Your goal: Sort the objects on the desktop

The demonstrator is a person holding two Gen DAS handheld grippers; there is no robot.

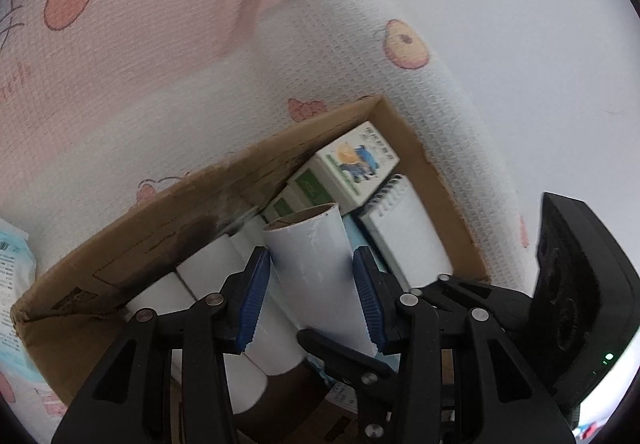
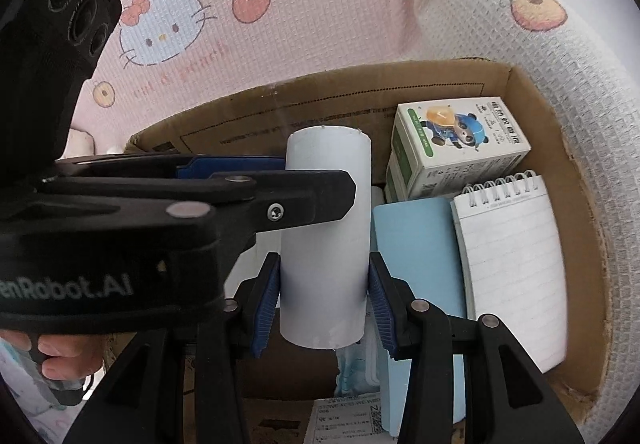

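Observation:
Both grippers hold one white paper roll (image 1: 316, 264) over an open cardboard box (image 1: 160, 232). My left gripper (image 1: 312, 300) is shut on the roll, blue pads (image 1: 252, 304) on its sides. My right gripper (image 2: 324, 304) is shut on the same roll (image 2: 326, 244) near its lower end. The left gripper crosses the right wrist view from the left (image 2: 200, 200). Other white rolls (image 1: 208, 268) lie in the box at the left.
The box (image 2: 560, 132) also holds a spiral notepad (image 2: 512, 256), a light blue book (image 2: 416, 244) and green-white cartons (image 2: 460, 140). A pink and white fruit-print cloth (image 2: 280, 4) lies under the box. A plastic packet (image 1: 12, 264) is at the left.

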